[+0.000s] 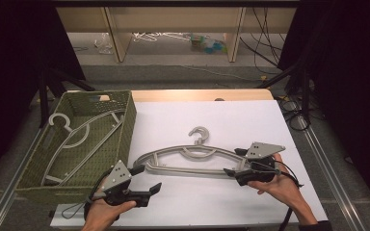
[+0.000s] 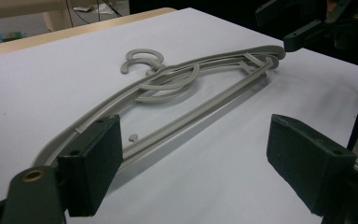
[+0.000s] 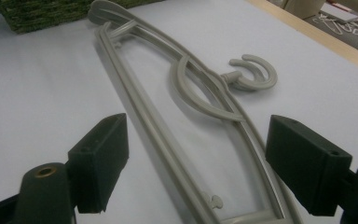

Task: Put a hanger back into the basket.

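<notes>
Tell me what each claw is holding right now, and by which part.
Nothing is held. Both the left claw and right claw are open at the ends of the hanger on the table.

A green woven basket (image 1: 125,115) stood at the left edge of the white counter (image 1: 250,120), with another grey hanger (image 1: 79,137) lying inside it. Beyond the counter, cables (image 1: 265,43) trailed over the floor beside what looked like small bottles (image 1: 207,44).
</notes>
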A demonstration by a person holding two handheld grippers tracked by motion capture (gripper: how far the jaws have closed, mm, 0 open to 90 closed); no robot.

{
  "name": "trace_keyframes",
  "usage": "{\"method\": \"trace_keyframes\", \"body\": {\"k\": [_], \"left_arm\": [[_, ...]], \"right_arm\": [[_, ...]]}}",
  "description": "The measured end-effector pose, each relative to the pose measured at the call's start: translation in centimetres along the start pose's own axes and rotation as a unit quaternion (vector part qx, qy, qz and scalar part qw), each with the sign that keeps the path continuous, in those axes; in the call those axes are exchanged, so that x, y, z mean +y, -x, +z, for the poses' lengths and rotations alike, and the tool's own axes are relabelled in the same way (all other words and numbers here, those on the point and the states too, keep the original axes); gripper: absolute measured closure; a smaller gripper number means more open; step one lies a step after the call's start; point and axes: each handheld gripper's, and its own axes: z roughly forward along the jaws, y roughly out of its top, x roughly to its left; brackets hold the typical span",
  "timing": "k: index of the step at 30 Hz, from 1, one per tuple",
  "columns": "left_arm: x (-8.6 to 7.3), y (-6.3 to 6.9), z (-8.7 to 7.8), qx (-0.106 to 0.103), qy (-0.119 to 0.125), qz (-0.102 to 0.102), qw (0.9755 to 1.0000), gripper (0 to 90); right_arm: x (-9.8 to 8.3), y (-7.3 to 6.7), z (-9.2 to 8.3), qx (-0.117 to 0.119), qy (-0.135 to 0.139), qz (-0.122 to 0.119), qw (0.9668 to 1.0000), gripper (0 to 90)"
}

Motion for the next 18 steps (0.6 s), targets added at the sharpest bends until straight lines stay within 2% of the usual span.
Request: {"method": "trace_keyframes", "body": {"k": [1,2,3,6,8,13,16,17,18], "left_arm": [[-0.1,0.0,0.0,-0.003,0.001,0.006,1.0000,18.3],[-0.2,0.1,0.0,-0.001,-0.002,0.002,1.0000,18.3],[-0.3,0.2,0.0,-0.001,0.000,0.001,1.0000,18.3],[-0.5,0.3,0.0,0.000,0.000,0.002,1.0000,18.3],[-0.8,0.4,0.0,0.002,-0.002,0.003,1.0000,18.3],[-1.1,0.5,0.1,-0.002,-0.001,0.003,1.0000,18.3],[-1.1,0.4,0.0,-0.003,-0.004,0.007,1.0000,18.3],[-1.1,0.4,0.0,-0.003,-0.002,0.007,1.0000,18.4],[-1.1,0.4,0.0,-0.003,0.000,0.004,1.0000,18.4]], "right_arm": [[0.0,0.0,0.0,0.000,0.000,0.000,1.0000,22.7],[0.0,0.2,0.3,-0.002,0.000,0.001,1.0000,22.8],[0.0,0.8,0.7,-0.001,-0.010,0.003,0.9999,23.7],[0.0,1.6,1.3,0.001,-0.015,0.004,0.9999,24.6],[0.1,2.9,2.2,-0.001,-0.036,0.007,0.9993,24.6],[0.6,4.1,3.5,0.004,-0.046,0.012,0.9989,25.4],[0.9,4.7,4.7,-0.004,-0.058,0.003,0.9983,26.2],[1.2,5.1,5.4,0.000,-0.069,0.000,0.9976,28.4],[1.2,5.1,5.4,0.000,-0.069,0.000,0.9976,28.4]]}}
